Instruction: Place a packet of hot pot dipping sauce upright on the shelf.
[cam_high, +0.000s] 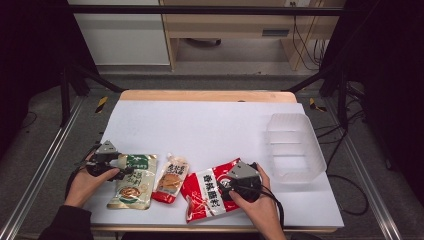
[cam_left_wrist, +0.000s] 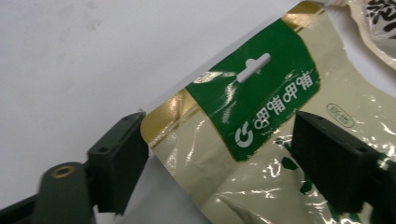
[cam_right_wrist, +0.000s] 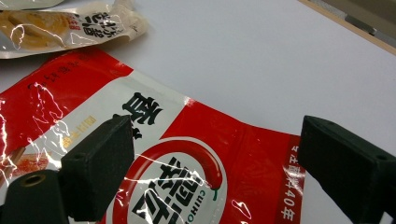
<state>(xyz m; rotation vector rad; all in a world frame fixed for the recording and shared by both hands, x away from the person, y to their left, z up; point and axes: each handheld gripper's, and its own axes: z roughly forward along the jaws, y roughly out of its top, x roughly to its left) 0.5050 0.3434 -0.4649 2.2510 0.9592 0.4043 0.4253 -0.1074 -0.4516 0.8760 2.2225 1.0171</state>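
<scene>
A beige and green pouch (cam_high: 132, 182) lies flat at the front left of the white table (cam_high: 210, 130). My left gripper (cam_high: 120, 167) hovers over its top corner, open, its jaws either side of the green header (cam_left_wrist: 254, 100) of the pouch. A red and white chilli packet (cam_high: 206, 192) lies at the front centre. My right gripper (cam_high: 225, 185) stands open over its right part, its jaws wide apart above the red packet (cam_right_wrist: 187, 158). Between the two lies a small orange and white snack pouch (cam_high: 171, 178), whose top edge (cam_right_wrist: 70, 25) shows in the right gripper view.
A clear plastic bin (cam_high: 294, 145) stands empty at the table's right side. The table's wooden far edge (cam_high: 207, 96) runs along the back, with black frame legs and cables beyond. White tabletop lies bare behind the packets.
</scene>
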